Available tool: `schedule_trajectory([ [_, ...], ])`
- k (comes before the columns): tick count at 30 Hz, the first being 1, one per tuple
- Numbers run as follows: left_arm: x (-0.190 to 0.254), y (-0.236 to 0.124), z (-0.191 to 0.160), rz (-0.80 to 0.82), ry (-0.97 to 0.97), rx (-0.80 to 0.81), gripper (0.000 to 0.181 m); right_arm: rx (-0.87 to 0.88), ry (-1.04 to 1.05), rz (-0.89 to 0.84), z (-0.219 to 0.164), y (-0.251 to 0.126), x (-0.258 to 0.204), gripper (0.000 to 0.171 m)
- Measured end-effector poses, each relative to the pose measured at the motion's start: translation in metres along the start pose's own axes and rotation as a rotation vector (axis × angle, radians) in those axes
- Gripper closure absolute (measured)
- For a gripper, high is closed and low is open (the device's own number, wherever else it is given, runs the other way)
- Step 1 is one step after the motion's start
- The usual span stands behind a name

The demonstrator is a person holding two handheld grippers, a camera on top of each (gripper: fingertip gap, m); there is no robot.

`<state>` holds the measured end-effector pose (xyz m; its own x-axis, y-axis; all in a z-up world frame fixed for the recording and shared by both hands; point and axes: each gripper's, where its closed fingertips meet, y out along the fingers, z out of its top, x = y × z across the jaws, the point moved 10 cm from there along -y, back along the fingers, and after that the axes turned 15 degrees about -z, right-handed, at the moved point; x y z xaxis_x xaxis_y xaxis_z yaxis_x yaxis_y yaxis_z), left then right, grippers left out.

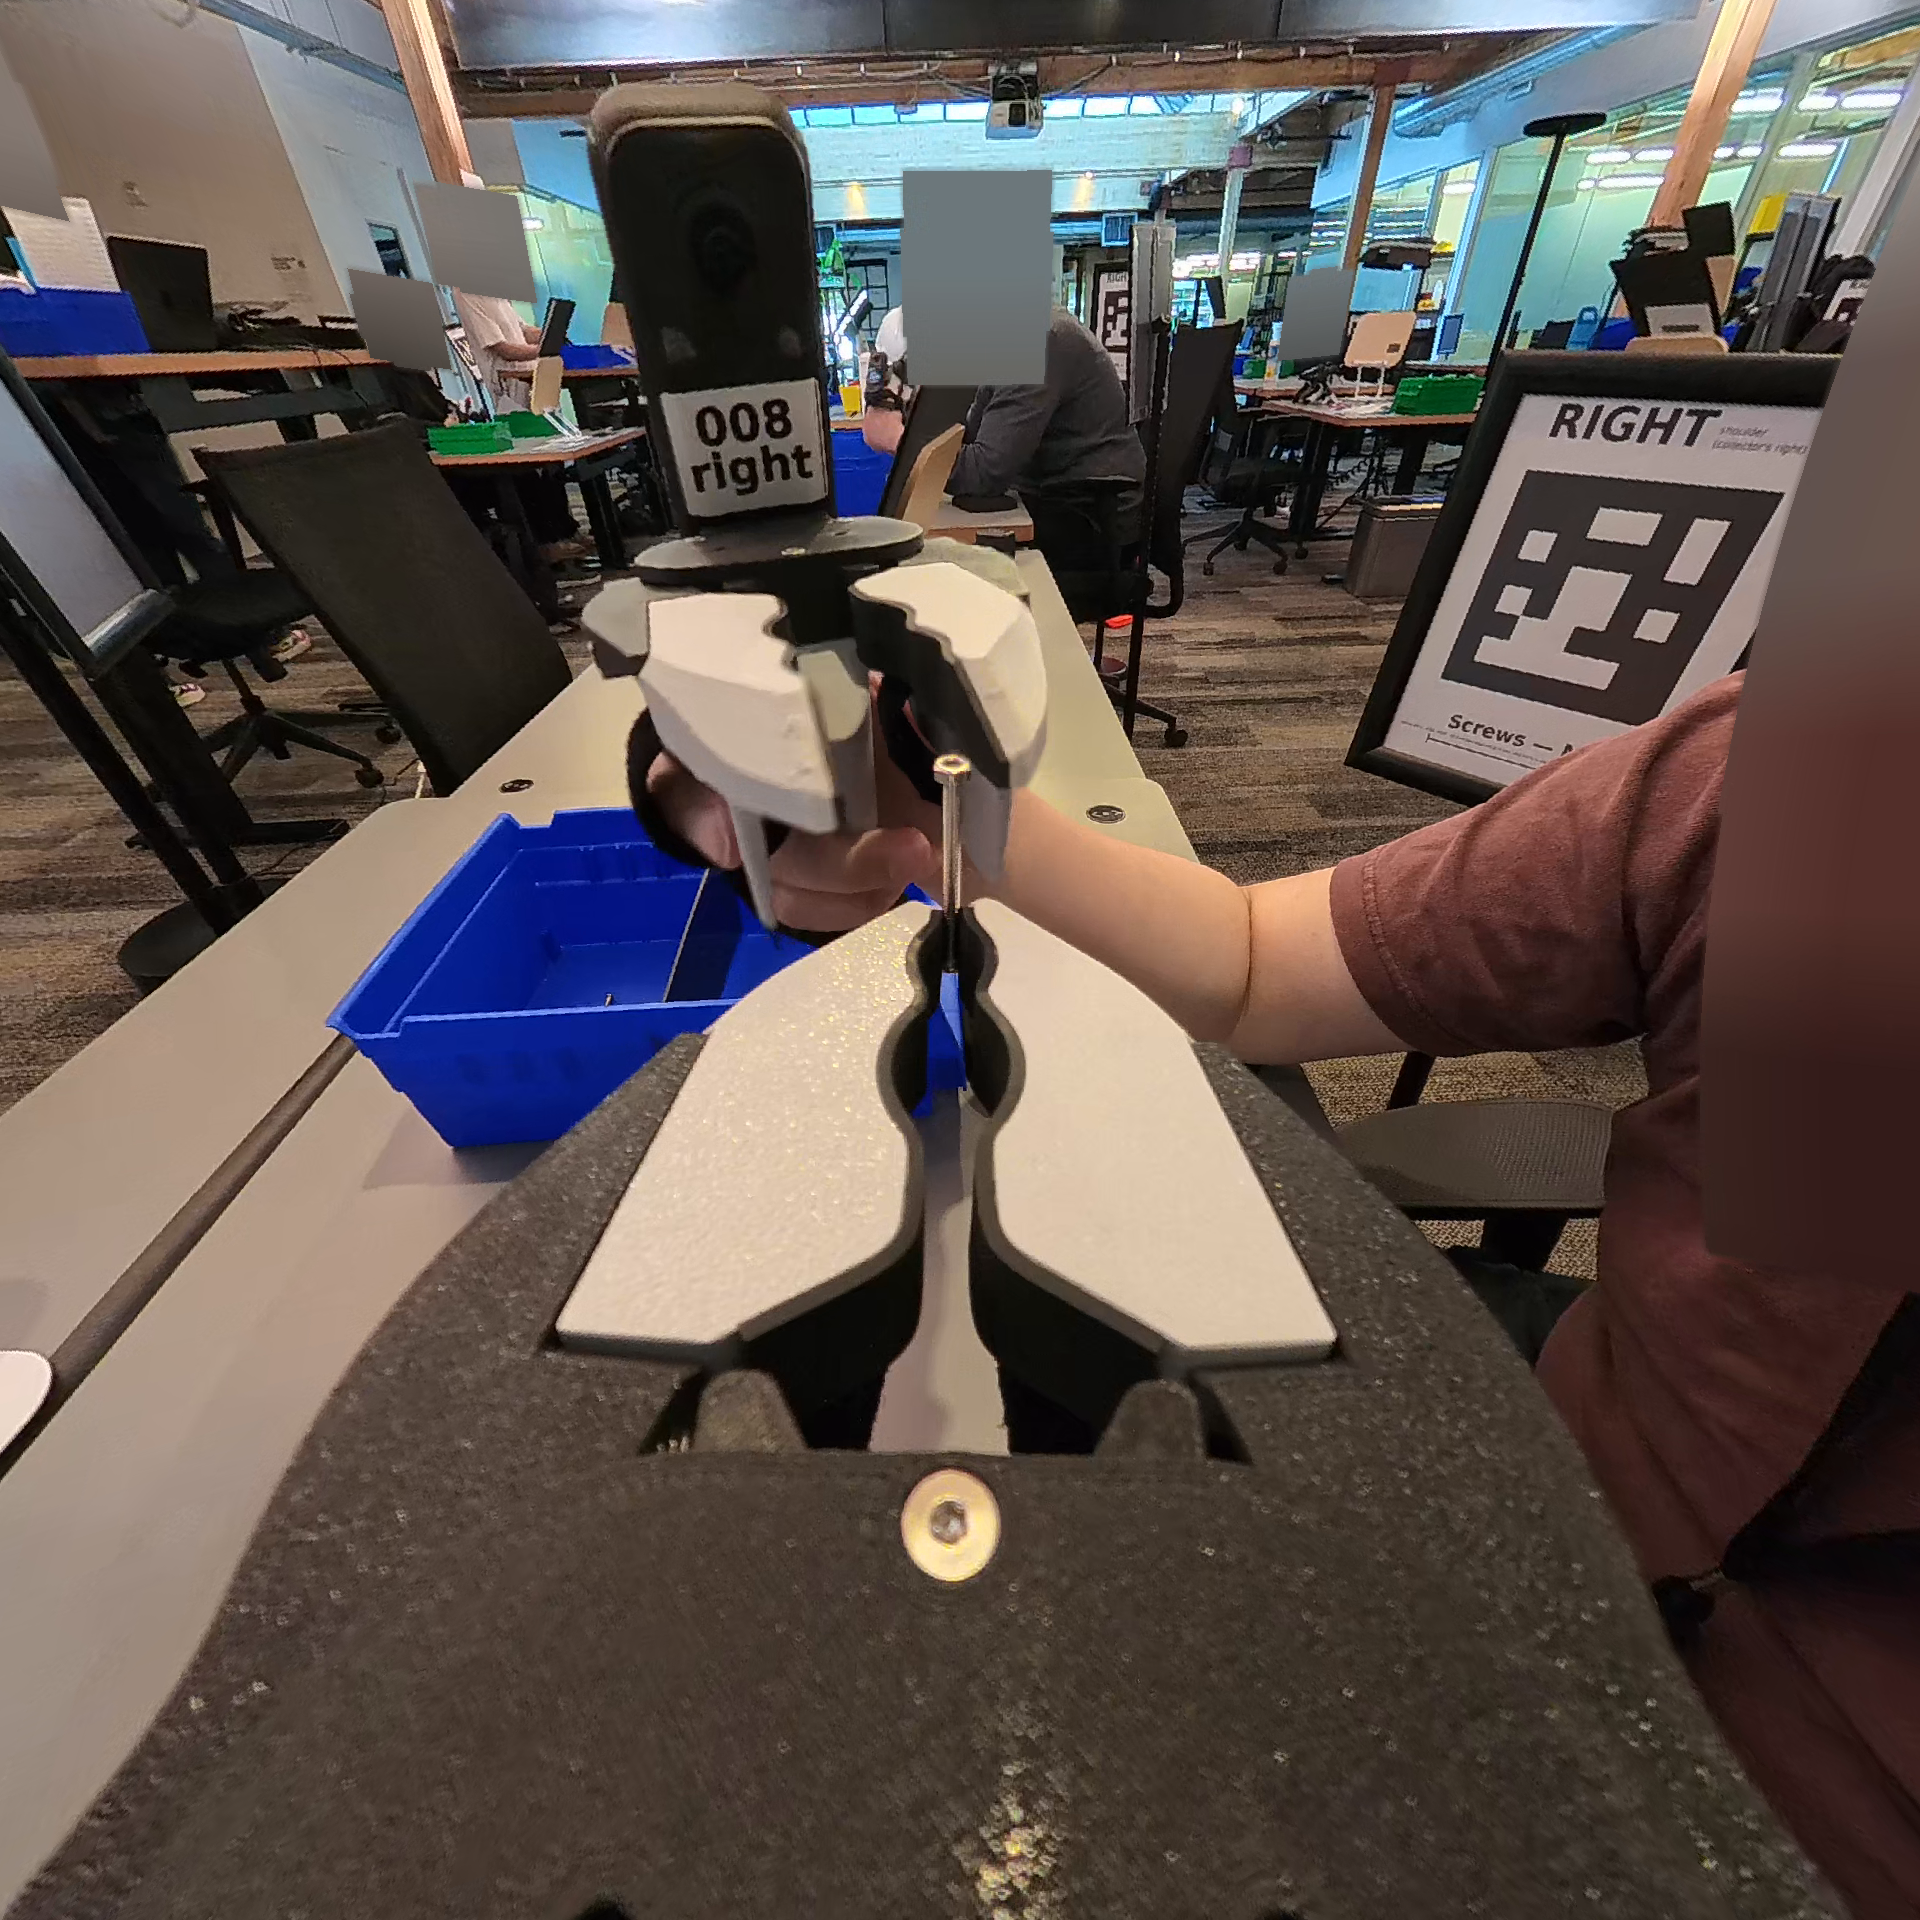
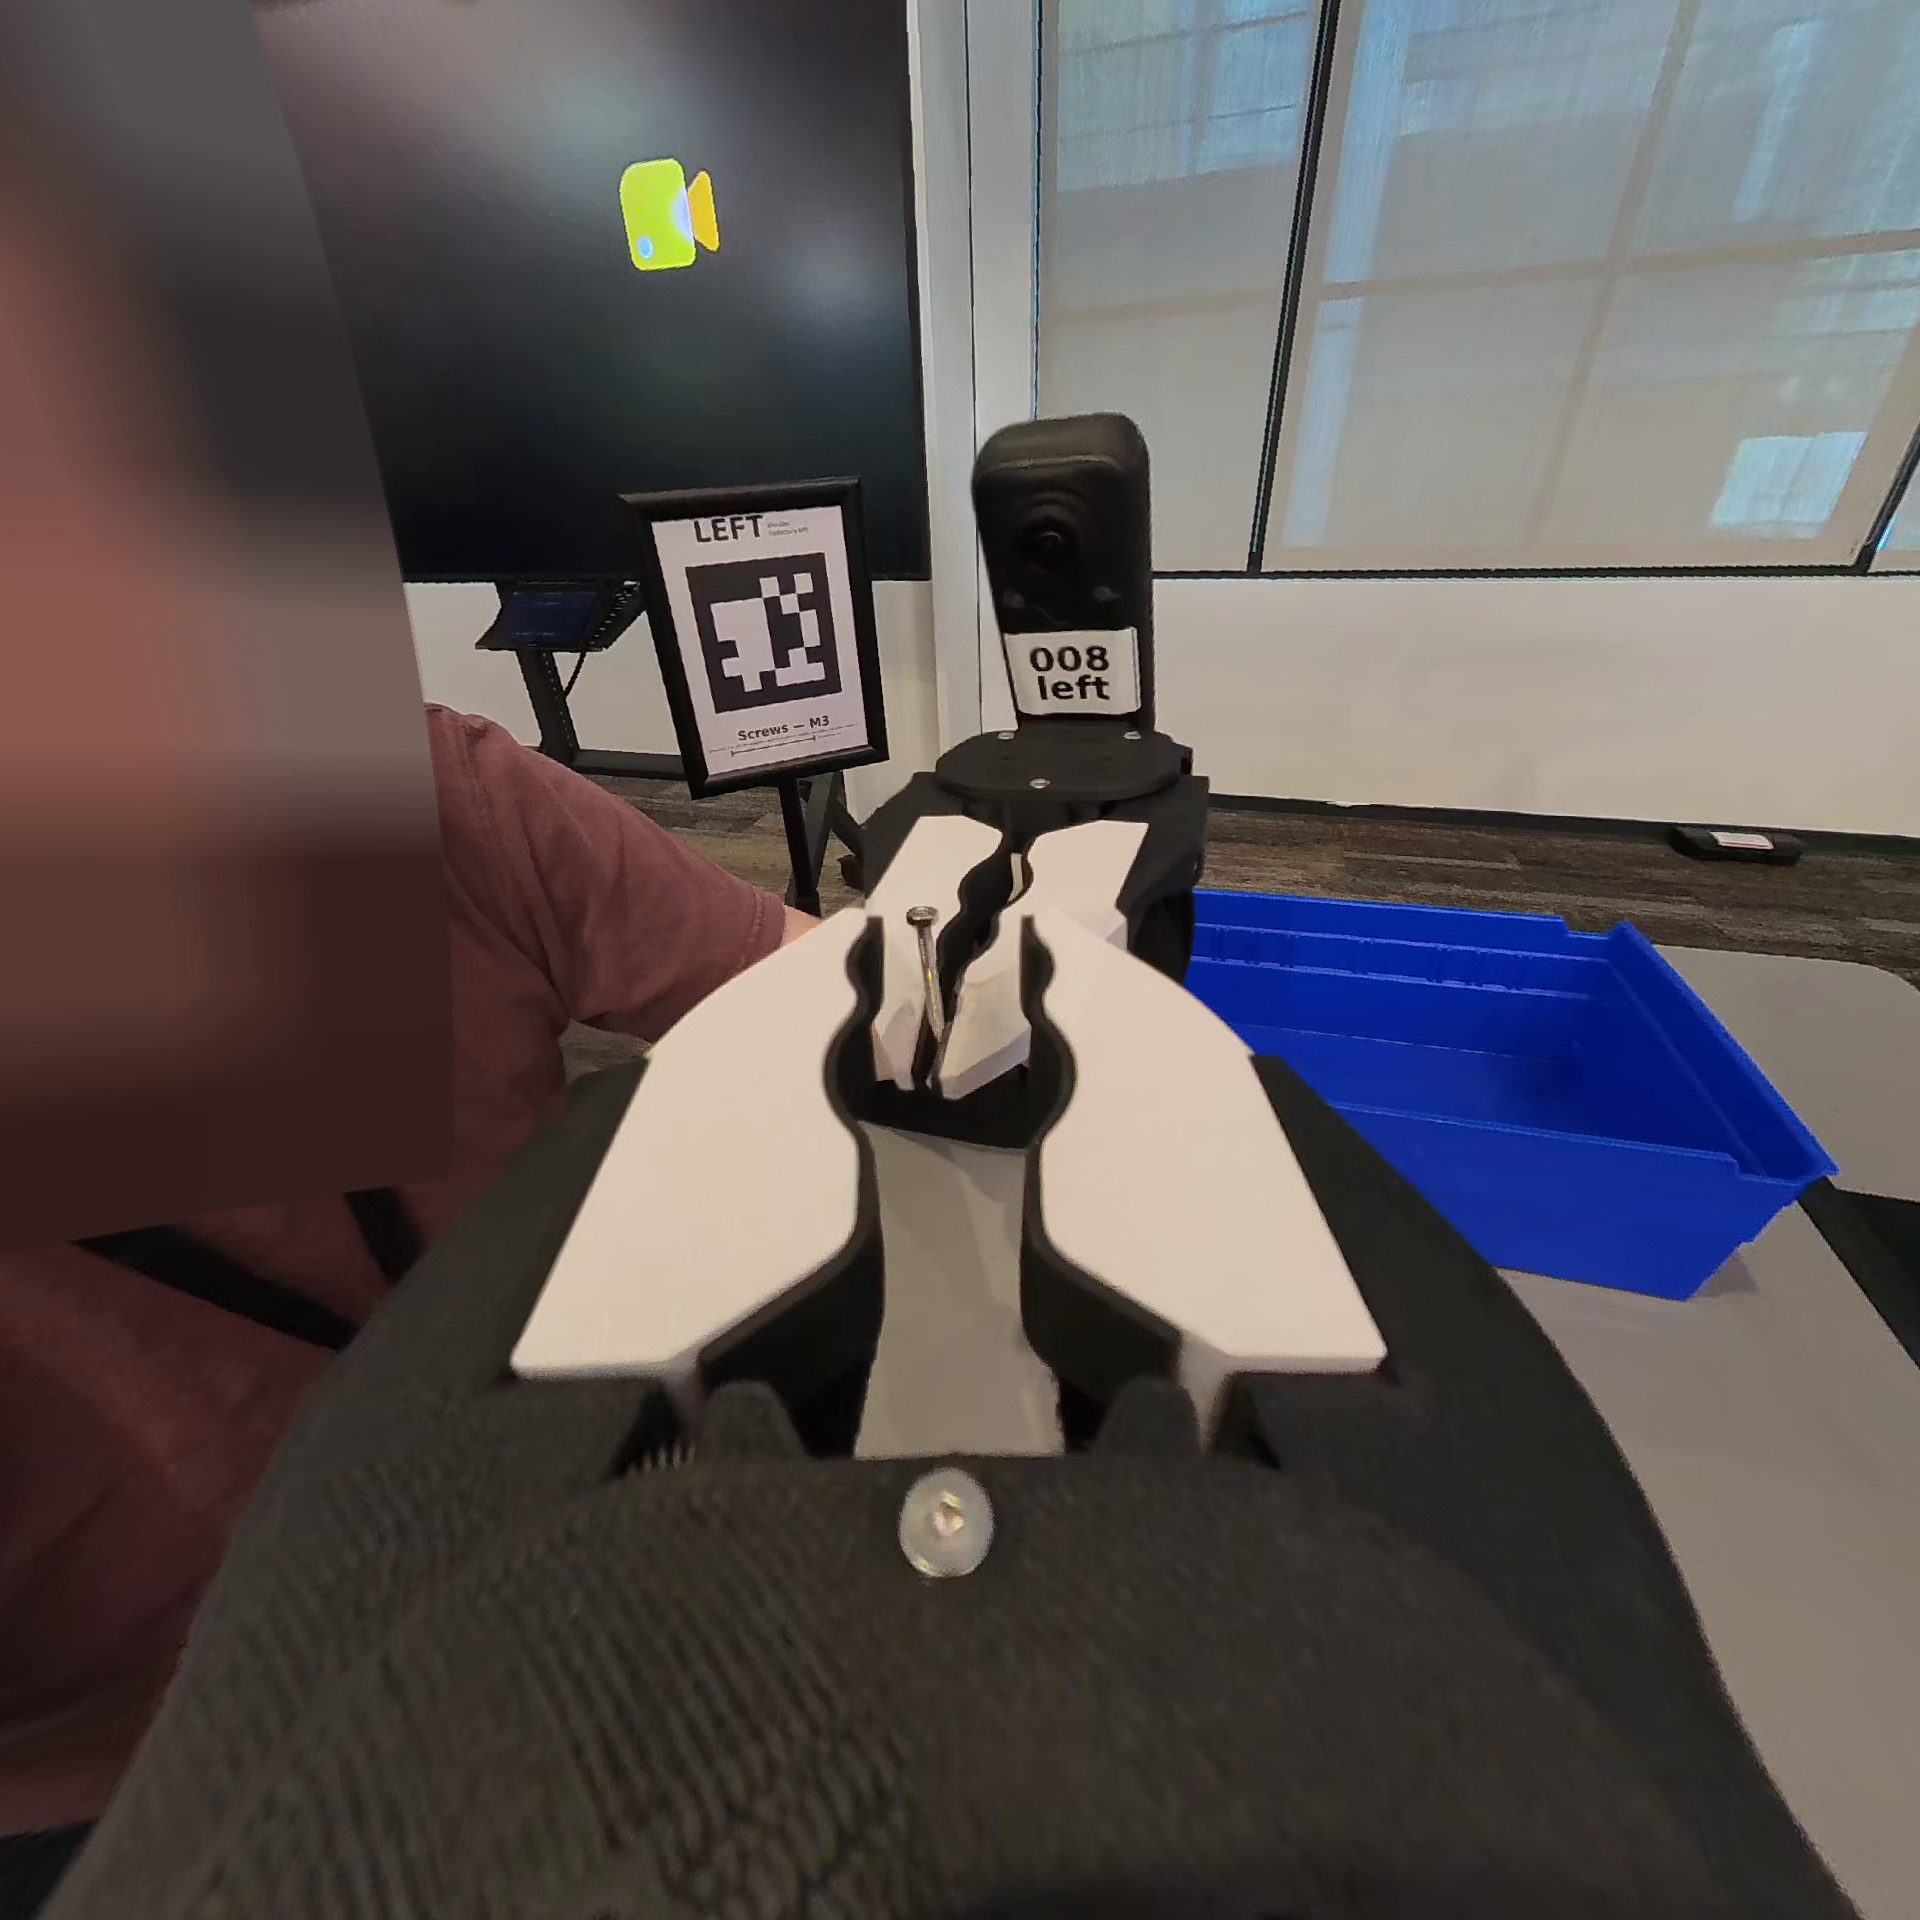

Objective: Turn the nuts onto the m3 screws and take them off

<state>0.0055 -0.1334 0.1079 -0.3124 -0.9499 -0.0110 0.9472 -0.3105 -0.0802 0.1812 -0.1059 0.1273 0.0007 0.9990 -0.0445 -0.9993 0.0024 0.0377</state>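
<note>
A long thin screw [image 1: 951,852] stands upright, head up. My left gripper [image 1: 951,925] is shut on its lower end. The screw also shows in the right wrist view [image 2: 927,987], held between the left gripper's tips [image 2: 935,1070]. My right gripper [image 2: 948,930] is open and faces the left one, with a finger on either side of the screw and of the left gripper's tips, touching neither. In the left wrist view the right gripper [image 1: 873,883] is open just behind the screw. I see no nut on the screw or in either gripper.
A blue bin [image 1: 499,1049] sits on the grey table [image 1: 156,1143] beside the grippers, with a small metal piece [image 1: 608,1000] inside; it also shows in the right wrist view [image 2: 1558,1174]. Framed marker signs [image 1: 1600,592] [image 2: 774,634] stand beyond the table. A person's forearm [image 1: 1143,935] reaches in. Left and right tips are no more than a few centimetres apart.
</note>
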Motion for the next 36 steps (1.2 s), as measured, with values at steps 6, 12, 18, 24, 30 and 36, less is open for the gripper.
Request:
schedule_trajectory([
  [6, 0.000, 0.001, -0.001, -0.003, -0.001, -0.006, 0.179, -0.003, 0.002, 0.009, 0.000, 0.000, 0.000, 0.151],
  [12, 0.000, 0.001, -0.001, -0.002, -0.002, -0.006, 0.179, -0.007, 0.006, 0.024, -0.001, 0.002, -0.001, 0.156],
  [18, 0.000, 0.002, -0.001, 0.000, -0.003, -0.010, 0.179, -0.006, 0.011, 0.048, -0.001, 0.002, 0.000, 0.163],
  [24, 0.000, 0.004, -0.002, -0.013, -0.007, -0.012, 0.179, 0.002, 0.002, 0.075, -0.002, 0.000, 0.001, 0.165],
  [30, 0.005, 0.009, -0.002, -0.144, -0.032, 0.036, 0.179, 0.097, 0.069, 0.254, -0.009, 0.003, 0.004, 0.165],
  [36, 0.008, 0.015, -0.004, -0.178, -0.030, 0.016, 0.179, 0.171, 0.111, 0.279, 0.002, -0.009, 0.005, 0.165],
])
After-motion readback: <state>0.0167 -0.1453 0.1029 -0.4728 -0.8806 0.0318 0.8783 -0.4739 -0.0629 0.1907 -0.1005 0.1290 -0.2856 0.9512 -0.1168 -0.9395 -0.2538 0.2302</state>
